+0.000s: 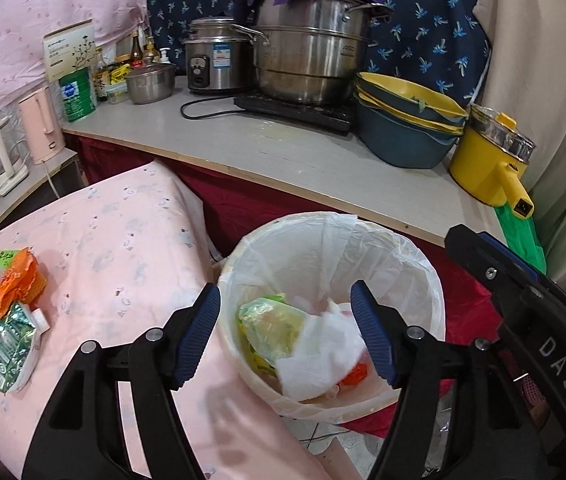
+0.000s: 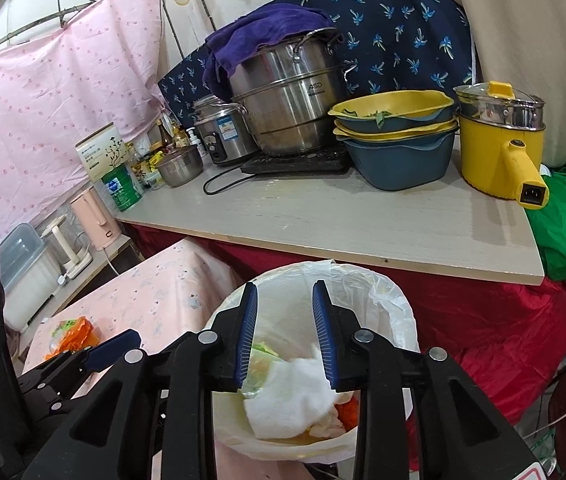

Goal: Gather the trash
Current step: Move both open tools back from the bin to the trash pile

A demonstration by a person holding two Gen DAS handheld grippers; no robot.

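Both grippers hang over the bin (image 1: 423, 276), which stands on the floor between the pink-covered table (image 1: 123, 248) and the counter (image 1: 303, 160). Left gripper (image 1: 285, 332): jaws spread wide, nothing between them. Right gripper (image 2: 285, 332): jaws parted about halfway, nothing held. In the bin's white liner lie a white tissue (image 2: 287, 396), a green wrapper (image 1: 271, 328) and something orange, half hidden, perhaps another wrapper. Trash on the table, far left edge: an orange wrapper (image 1: 15, 276) touching a green pouch (image 1: 9, 344). Counter carries pots and bowls.
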